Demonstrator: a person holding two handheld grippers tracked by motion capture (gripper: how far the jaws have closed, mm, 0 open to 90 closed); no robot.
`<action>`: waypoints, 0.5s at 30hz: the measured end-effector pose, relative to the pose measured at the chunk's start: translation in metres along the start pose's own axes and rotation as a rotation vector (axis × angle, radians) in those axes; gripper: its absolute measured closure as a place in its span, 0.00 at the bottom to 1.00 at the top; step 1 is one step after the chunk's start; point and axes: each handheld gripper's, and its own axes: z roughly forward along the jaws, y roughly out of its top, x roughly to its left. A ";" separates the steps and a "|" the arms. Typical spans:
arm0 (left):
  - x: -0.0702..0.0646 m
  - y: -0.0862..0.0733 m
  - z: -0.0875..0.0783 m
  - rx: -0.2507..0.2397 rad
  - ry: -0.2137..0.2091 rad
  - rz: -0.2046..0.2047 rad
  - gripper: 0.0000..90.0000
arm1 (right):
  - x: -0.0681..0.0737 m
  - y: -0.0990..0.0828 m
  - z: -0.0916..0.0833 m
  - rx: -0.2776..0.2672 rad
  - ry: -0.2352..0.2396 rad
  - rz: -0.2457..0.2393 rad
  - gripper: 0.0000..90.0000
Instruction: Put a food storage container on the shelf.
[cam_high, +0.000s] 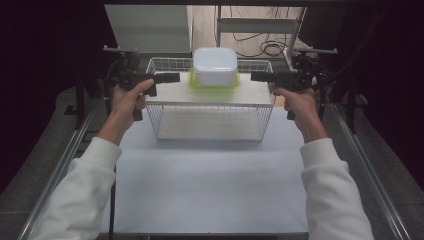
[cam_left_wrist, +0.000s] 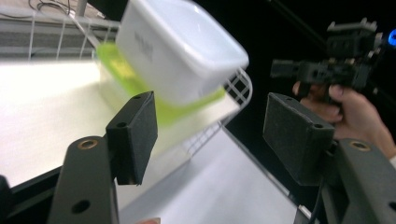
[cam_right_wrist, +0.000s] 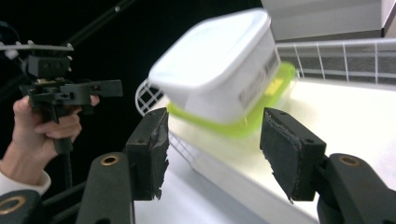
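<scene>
A white plastic tub (cam_high: 215, 65) stands upside down on its lime-green lid (cam_high: 212, 85), on a white board (cam_high: 210, 96) laid across a wire basket (cam_high: 210, 125). My left gripper (cam_high: 171, 77) is level at the board's left end and points right toward the tub, jaws open and empty. My right gripper (cam_high: 257, 76) mirrors it at the right end, also open and empty. In the left gripper view the tub (cam_left_wrist: 182, 46) lies beyond the open gripper (cam_left_wrist: 215, 135), with the right gripper (cam_left_wrist: 327, 70) farther off. The right gripper view shows the tub (cam_right_wrist: 219, 70) past its open gripper (cam_right_wrist: 219, 151).
The basket stands at the far middle of a pale table mat (cam_high: 210, 190). Metal rails (cam_high: 75, 150) run along both sides of the table. A white panel (cam_high: 150, 27) and cables (cam_high: 265, 47) lie behind the basket. Dark space surrounds the table.
</scene>
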 end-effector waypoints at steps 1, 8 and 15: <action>-0.002 -0.007 -0.003 0.011 0.005 0.009 0.38 | 0.001 -0.003 -0.003 0.006 -0.002 -0.009 0.46; -0.012 -0.046 -0.017 0.084 0.036 0.084 0.38 | 0.008 -0.038 -0.020 0.091 -0.045 -0.072 0.46; -0.013 -0.094 -0.021 0.136 0.074 0.115 0.38 | 0.013 -0.082 -0.029 0.175 -0.081 -0.118 0.45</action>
